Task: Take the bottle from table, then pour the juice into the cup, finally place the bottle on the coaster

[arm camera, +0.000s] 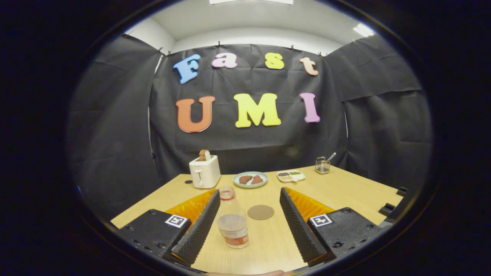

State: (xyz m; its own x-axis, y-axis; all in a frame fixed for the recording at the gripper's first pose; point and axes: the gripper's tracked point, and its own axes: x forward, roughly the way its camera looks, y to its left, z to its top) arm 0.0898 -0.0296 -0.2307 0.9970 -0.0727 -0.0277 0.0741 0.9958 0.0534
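While its two ribbed, wedge-shaped fingers stand spread wide apart with nothing gripped, the gripper [249, 226] hangs low over a pale wood-grain table [345, 191]. Between the fingers, close beside the left one but not clearly touching it, stands the bottle [232, 218]: clear plastic, narrow at the neck and wider at the base, upright with its long axis vertical and its mouth pointing up. A reddish band rings its neck, a label wraps its lower part, and a brownish juice fills it to about halfway. Just beyond the bottle and a little to its right, still within the span of the fingers, lies the coaster [261, 212], a flat round disc of dull brown, apart from the bottle. Farther back sits a boxy cream toaster [205, 171] with a slice of bread [204, 155] poking from its slot; to its right are a round pale-blue plate [250, 179] with two brown pieces, then a small divided tray [291, 175], then a small square clear container [322, 165] holding a utensil, near the far edge.
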